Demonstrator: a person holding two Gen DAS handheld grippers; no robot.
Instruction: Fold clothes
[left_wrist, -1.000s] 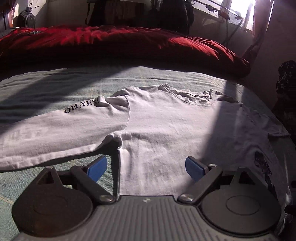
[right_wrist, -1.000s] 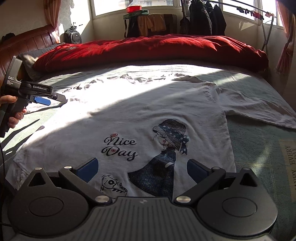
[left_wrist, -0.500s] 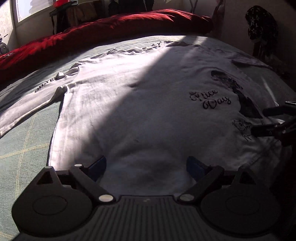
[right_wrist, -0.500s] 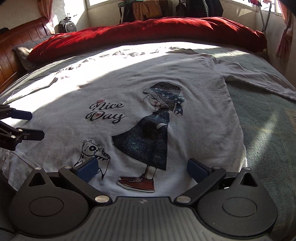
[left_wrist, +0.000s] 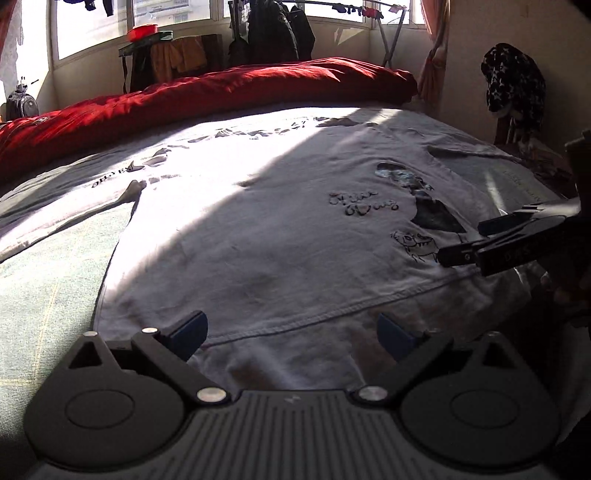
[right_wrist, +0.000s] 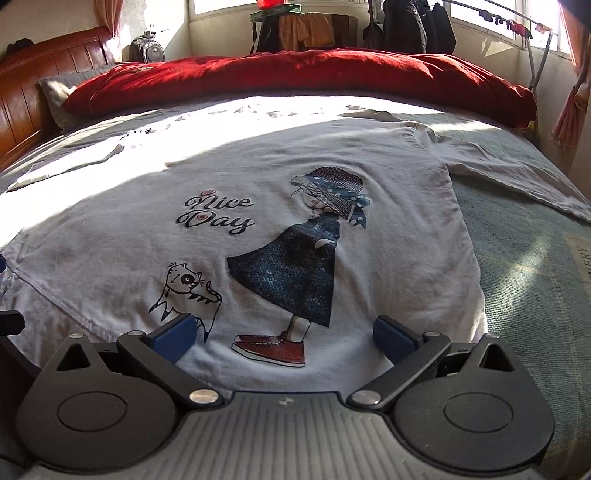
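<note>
Both grippers have dropped to the shirt (right_wrist: 332, 177) hem (left_wrist: 332, 314). Left gripper (left_wrist: 291, 332) and right gripper (right_wrist: 284, 336) gape wide, holding nothing. Hem pinch likely next.

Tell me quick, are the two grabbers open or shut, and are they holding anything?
Left gripper: open, holding nothing, at the hem of the shirt.
Right gripper: open, holding nothing, over the same shirt's bottom edge.

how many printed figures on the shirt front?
2. A girl in a hat at the middle of the shirt, and a small cat lower left of her, near the hem. Hanging hem may hide more.
</note>
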